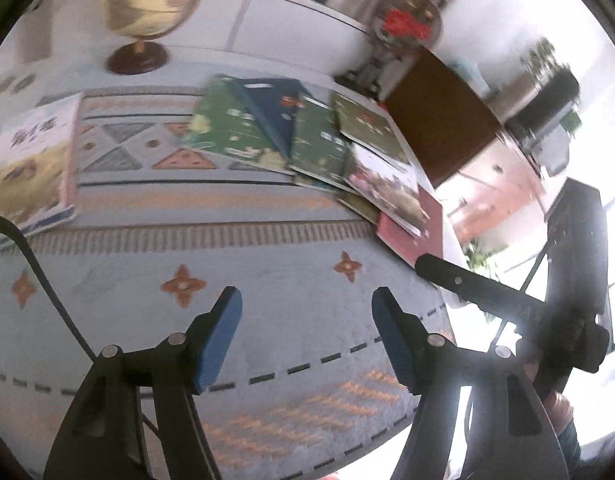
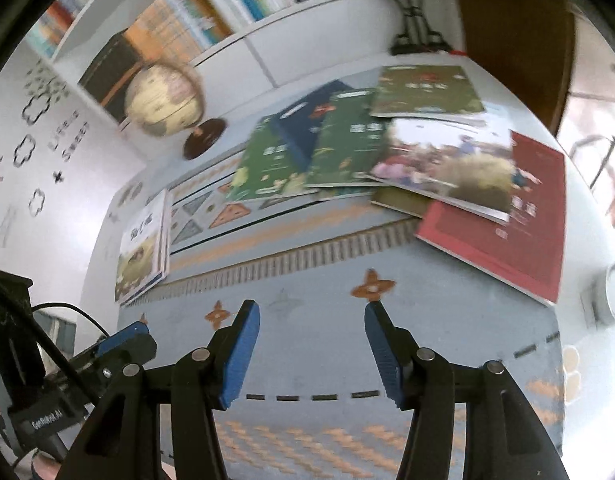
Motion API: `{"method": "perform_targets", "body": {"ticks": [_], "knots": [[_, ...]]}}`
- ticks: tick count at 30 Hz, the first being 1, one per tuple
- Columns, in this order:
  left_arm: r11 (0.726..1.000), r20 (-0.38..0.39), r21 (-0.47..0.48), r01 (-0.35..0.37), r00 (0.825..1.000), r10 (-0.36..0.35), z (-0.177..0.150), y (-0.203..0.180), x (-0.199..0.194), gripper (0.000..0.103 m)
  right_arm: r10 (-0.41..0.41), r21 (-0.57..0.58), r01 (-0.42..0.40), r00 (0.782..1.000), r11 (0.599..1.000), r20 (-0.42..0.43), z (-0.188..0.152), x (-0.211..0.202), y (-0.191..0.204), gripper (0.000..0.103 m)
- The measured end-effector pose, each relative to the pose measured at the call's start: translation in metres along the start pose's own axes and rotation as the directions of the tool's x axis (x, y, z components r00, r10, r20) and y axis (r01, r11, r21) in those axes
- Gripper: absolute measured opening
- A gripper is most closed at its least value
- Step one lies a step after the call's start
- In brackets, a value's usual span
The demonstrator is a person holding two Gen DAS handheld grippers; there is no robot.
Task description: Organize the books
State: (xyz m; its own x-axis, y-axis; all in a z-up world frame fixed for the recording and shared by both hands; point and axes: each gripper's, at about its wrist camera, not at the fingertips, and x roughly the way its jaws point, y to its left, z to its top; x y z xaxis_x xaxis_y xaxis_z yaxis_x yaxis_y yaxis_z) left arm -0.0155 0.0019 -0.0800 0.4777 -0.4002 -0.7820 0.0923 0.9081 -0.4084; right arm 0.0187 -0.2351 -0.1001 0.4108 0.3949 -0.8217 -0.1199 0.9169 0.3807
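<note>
Left gripper (image 1: 307,300): jaws apart, nothing between them, above patterned tablecloth (image 1: 267,280).
Right gripper (image 2: 312,316): jaws apart, empty.
Scattered books (image 2: 387,148): overlapping heap ahead of both grippers, toward the right.
Stacked books (image 2: 143,244): ahead-left, well apart from the heap.
Globe (image 2: 165,100): beyond the books.

Under me is a table covered with a pale blue patterned cloth (image 2: 319,344), with orange flower marks and a dashed line. At about one o'clock a loose pile of books (image 2: 387,148) lies on it, overlapping each other; the red book (image 2: 519,240) is the nearest of them. At ten o'clock a white and yellow book (image 2: 141,244) lies apart. At eleven o'clock a globe (image 2: 167,100) stands on its round wooden base.
</note>
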Motion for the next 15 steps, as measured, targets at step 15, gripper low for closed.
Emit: {"method": "perform_targets", "body": {"ticks": [15], "knots": [[0.997,-0.006,0.070,0.021,1.000,-0.020,0.050,-0.005,0.043,0.064,-0.097,0.094,0.093,0.995,0.991,0.034,0.017,0.011,-0.028,0.053]]}}
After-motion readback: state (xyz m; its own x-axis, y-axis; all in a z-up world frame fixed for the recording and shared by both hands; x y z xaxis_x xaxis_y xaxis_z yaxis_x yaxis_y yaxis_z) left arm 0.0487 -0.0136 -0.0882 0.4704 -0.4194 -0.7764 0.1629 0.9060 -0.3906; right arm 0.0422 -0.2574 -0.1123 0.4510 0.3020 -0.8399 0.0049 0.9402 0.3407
